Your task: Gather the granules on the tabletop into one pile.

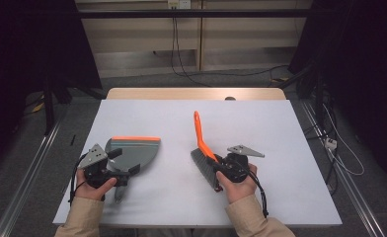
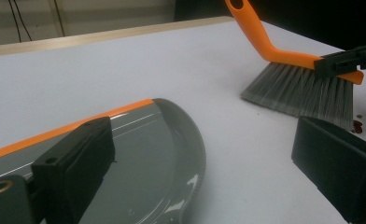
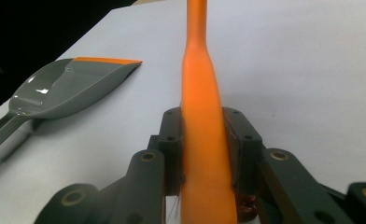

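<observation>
Right gripper [image 1: 220, 170] is clamped on the orange back of a hand brush [image 1: 204, 150], both pads pressed flat against the plastic just above the bristles, as the right gripper view shows closely. The brush sits right of the table's middle with its grey bristles [image 2: 302, 91] resting on the white table [image 1: 280, 128] and its long orange handle [image 3: 197, 28] slanting up and away from the person. A few small reddish crumbs [image 2: 357, 125] lie beside the bristle tips.

Left gripper [image 1: 113, 173] hovers at the near end of the grey dustpan [image 1: 132, 150], which lies flat on the left part of the table with its orange lip [image 2: 69, 126] on the far edge. In the left gripper view the jaws stand wide apart, one over the pan's bowl and one over bare table, gripping nothing.

The brush looks light and rigid in its plastic spine, so the grip low on the back should give good control of the head; the smooth plastic could twist between the pads if the bristles drag hard. The bristles are soft and will splay under pressure, so a light downward load probably sweeps best. The dustpan seems light, stiff and glossy, likely to slide on the smooth tabletop when pushed against; its narrow handle at the near end is the natural place to take hold, with the lip kept pressed to the surface.
</observation>
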The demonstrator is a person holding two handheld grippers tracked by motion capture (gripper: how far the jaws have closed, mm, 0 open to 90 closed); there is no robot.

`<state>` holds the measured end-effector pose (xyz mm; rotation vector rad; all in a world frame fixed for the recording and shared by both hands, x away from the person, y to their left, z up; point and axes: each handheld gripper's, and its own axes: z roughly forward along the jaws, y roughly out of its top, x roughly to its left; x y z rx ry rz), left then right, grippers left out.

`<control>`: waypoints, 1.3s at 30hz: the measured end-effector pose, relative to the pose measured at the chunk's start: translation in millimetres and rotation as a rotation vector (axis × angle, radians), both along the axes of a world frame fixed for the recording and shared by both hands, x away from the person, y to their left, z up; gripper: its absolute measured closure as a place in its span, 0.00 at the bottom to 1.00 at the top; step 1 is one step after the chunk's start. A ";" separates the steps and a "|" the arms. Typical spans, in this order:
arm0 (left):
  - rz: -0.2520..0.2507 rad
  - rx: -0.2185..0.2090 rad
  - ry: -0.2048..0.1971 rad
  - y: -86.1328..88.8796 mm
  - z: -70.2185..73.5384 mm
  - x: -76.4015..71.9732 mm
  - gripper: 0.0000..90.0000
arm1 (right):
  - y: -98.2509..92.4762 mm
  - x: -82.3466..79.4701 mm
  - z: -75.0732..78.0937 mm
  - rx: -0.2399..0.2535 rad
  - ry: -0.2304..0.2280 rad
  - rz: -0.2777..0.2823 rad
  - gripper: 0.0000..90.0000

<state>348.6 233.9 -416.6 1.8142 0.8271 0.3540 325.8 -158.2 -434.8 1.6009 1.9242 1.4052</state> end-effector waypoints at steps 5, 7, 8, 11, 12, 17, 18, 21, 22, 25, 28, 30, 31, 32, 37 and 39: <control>-0.002 0.003 0.001 -0.6 -0.6 0.6 0.06 | -3.5 1.0 2.5 0.047 0.005 0.006 0.79; -0.001 0.006 0.004 -0.9 -0.7 0.7 0.06 | -3.6 1.9 6.5 0.060 -0.007 0.017 0.79; -0.004 0.005 0.005 -1.1 -0.7 0.8 0.06 | -3.6 2.5 9.1 0.063 -0.015 0.022 0.79; -0.004 -0.001 0.003 -1.1 -0.8 0.8 0.06 | -4.9 6.6 18.5 0.064 -0.047 0.042 0.80; -0.003 0.002 0.004 -0.8 -0.6 0.7 0.06 | -6.3 8.8 21.8 0.065 -0.061 0.044 0.79; -0.002 -0.003 0.005 -0.1 -0.5 0.8 0.06 | -17.5 23.0 34.4 0.020 -0.138 0.095 0.79; -0.002 -0.002 0.005 0.0 -0.4 0.8 0.06 | -19.9 25.7 35.5 0.002 -0.142 0.091 0.80; -0.001 -0.002 0.006 0.1 -0.6 1.2 0.06 | -27.0 35.5 34.8 -0.046 -0.165 0.106 0.79; 0.000 -0.002 0.006 0.0 -0.7 1.3 0.06 | -29.2 39.2 33.2 -0.058 -0.168 0.119 0.79; 0.001 -0.002 0.008 0.0 -0.7 1.4 0.06 | -34.2 49.4 26.5 -0.125 -0.196 0.159 0.80; 0.000 -0.001 0.010 -0.2 -0.9 1.7 0.06 | -38.5 58.7 18.3 -0.166 -0.207 0.197 0.79; 0.000 -0.004 0.011 -0.1 -1.1 2.1 0.06 | -40.1 64.1 13.5 -0.186 -0.218 0.223 0.80; 0.002 -0.005 0.012 0.0 -1.2 2.1 0.06 | -40.4 66.5 11.3 -0.193 -0.225 0.237 0.79; 0.002 -0.004 0.012 0.1 -1.2 2.3 0.06 | -40.5 68.7 9.4 -0.208 -0.242 0.259 0.80; -0.001 0.002 0.015 0.9 -1.8 2.6 0.06 | -37.8 75.6 -1.3 -0.269 -0.287 0.359 0.80; 0.002 0.001 0.017 1.0 -2.0 2.5 0.06 | -37.7 76.4 -4.2 -0.251 -0.292 0.386 0.79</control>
